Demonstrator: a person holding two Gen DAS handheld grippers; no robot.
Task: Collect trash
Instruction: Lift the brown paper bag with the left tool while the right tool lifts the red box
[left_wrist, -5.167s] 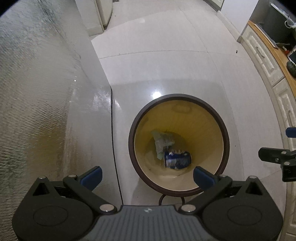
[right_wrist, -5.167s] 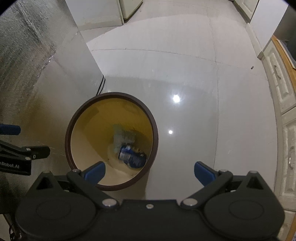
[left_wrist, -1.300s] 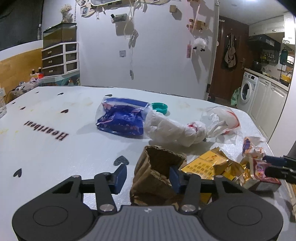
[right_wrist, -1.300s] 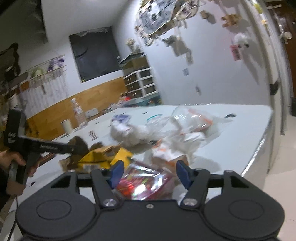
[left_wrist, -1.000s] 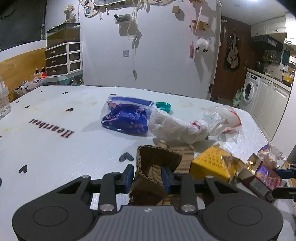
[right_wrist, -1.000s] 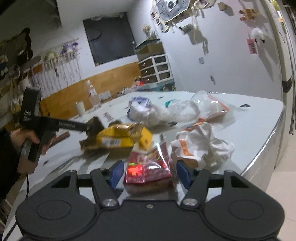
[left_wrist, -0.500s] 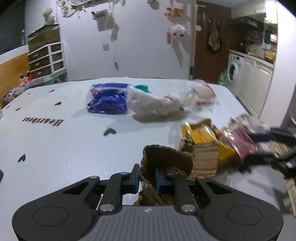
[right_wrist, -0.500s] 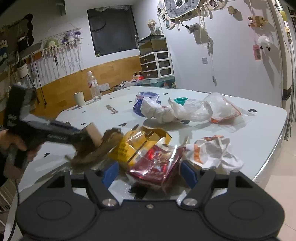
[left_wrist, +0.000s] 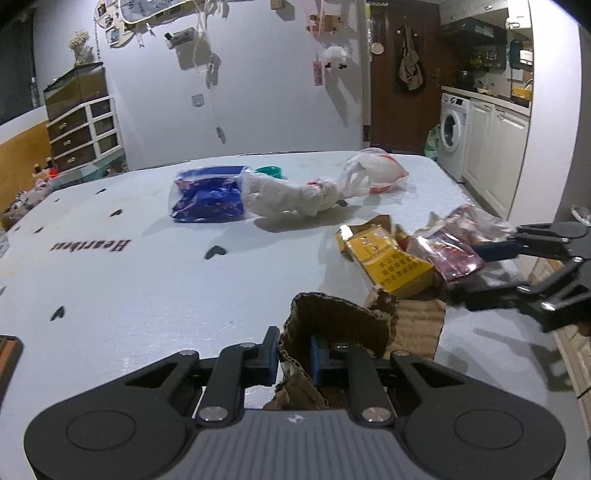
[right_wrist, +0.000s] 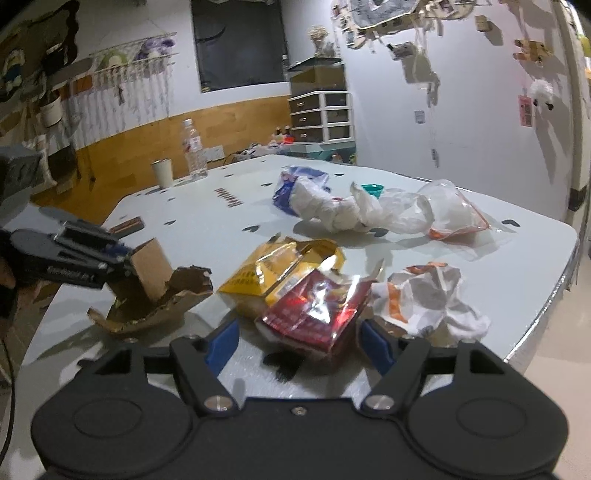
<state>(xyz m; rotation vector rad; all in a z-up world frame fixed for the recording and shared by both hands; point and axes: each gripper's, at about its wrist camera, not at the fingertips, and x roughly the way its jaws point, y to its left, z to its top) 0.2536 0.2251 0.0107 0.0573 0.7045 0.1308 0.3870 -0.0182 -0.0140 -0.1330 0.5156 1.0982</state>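
Observation:
A torn piece of brown cardboard is pinched upright in my left gripper, which is shut on it just above the white table. From the right wrist view that left gripper holds the cardboard at the table's left. My right gripper stands open around a shiny red wrapper pack; its pads do not press on it. A torn yellow carton lies against the pack. From the left wrist view, the right gripper reaches in beside the red pack.
Crumpled white-and-orange paper lies right of the pack near the table's edge. Farther back are a white plastic bag, a blue bag, a clear bag and a teal cap. A bottle and cup stand far left.
My left jaws have closed tight on the cardboard and drawn it away from the yellow carton. My right jaws have widened around the red pack.

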